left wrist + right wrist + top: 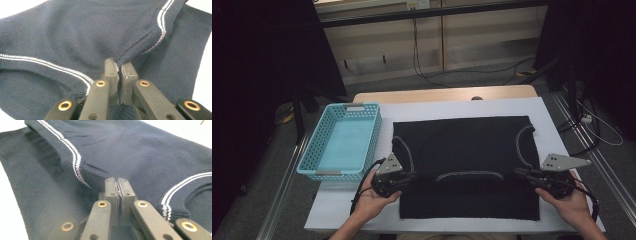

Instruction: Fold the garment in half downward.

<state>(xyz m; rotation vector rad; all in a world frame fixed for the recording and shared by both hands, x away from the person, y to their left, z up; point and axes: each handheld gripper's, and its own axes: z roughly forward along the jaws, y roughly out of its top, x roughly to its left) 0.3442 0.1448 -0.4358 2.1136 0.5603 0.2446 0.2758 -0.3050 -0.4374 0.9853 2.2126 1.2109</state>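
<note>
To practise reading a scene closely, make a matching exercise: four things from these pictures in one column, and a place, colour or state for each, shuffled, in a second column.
Things:
1. basket
2. knitted vest
3. left gripper
4. table cover

Descriptions:
A. white, spread under everything
B. light blue, empty, left of the garment
C. dark navy with white trim stripes, folded over on itself
D. shut on a shoulder of the garment

Pairs: 1-B, 2-C, 3-D, 4-A
</note>
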